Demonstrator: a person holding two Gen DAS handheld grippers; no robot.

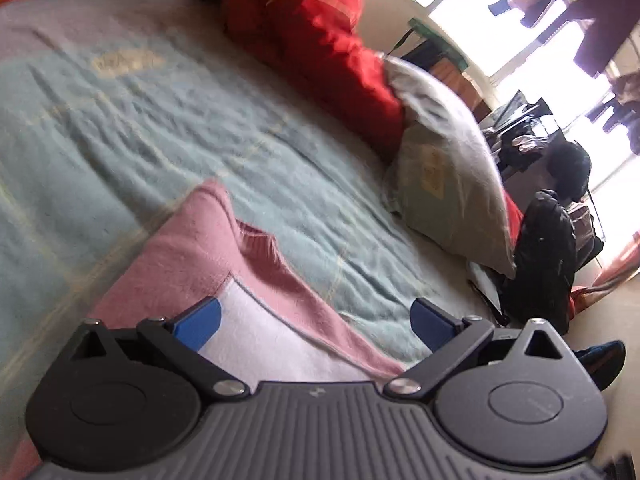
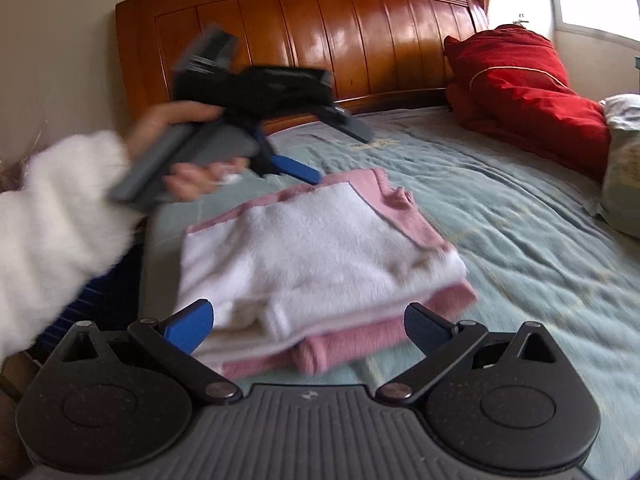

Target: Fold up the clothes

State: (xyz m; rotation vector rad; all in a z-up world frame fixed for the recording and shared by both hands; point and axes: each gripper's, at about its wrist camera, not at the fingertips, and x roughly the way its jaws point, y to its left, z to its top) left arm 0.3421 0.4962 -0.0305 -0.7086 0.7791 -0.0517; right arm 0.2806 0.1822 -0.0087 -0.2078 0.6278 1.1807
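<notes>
Behind the bed (image 2: 520, 220) stood a wooden headboard (image 2: 304, 40), with a red quilt (image 2: 528, 92) and pillow (image 1: 444, 168) pushed aside, probably to free folding space. On the bedspread lay the pink-and-white garment (image 2: 320, 256), folded compactly. Both the left gripper (image 1: 316, 324) and right gripper (image 2: 308, 328) gaped wide, empty, apparently released.

garment (image 2: 320, 240): fleecy cloth | headboard (image 2: 304, 40): glossy wood | bedspread (image 2: 520, 240): rough cloth

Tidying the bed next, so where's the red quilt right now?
In the right wrist view, the red quilt lies bunched at the bed's far right, beside the wooden headboard, with a pale pillow just below it.
</notes>
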